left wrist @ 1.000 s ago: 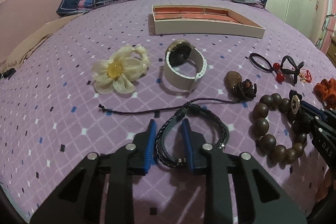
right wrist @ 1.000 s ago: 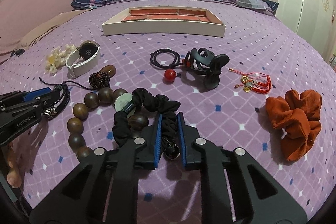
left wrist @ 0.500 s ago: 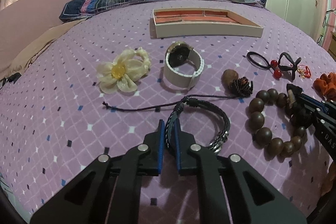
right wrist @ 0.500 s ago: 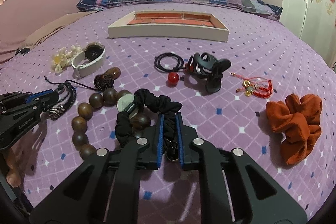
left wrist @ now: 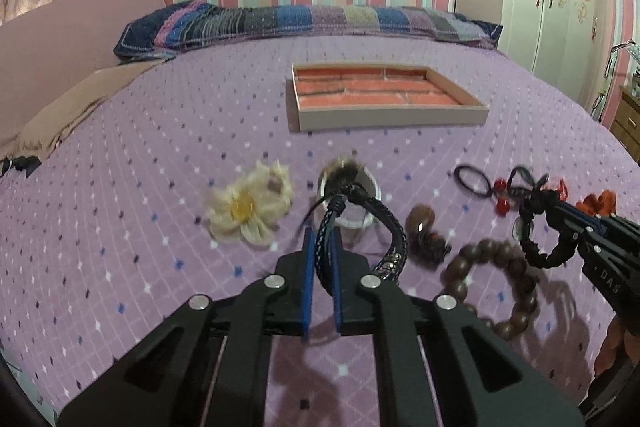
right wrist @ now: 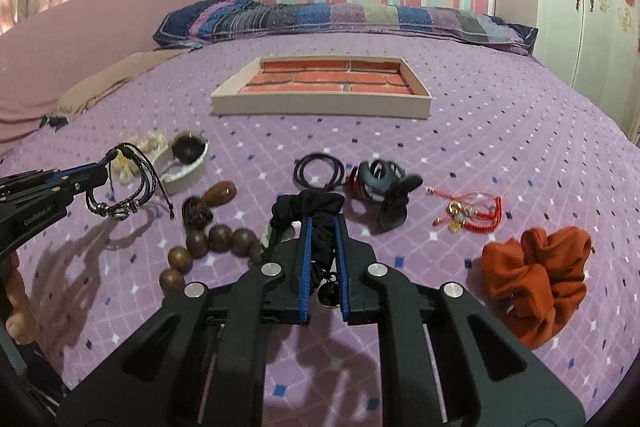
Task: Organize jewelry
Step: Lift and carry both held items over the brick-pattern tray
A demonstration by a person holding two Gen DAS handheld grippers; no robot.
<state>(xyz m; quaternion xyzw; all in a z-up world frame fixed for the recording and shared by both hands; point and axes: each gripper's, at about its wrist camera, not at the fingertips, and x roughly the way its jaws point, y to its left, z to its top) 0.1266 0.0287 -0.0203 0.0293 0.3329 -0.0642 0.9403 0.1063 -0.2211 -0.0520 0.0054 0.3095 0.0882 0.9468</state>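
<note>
Braided leather bracelet point(left wrist: 362, 215) was clamped between blue pads of left gripper point(left wrist: 321, 247), held clear above purple bedspread point(left wrist: 120, 227). Black scrunchie point(right wrist: 316, 223) was pinched in right gripper point(right wrist: 323, 239), likewise off bedspread. Wooden bead bracelet point(left wrist: 496, 279) was left lying below. Tray point(left wrist: 384, 115) was seen farther back, well apart.

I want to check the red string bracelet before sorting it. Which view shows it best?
The right wrist view: the red string bracelet lies unobstructed on the bedspread. The left wrist view gives only a blurred red scrap near its right edge, possibly the bracelet.
</note>
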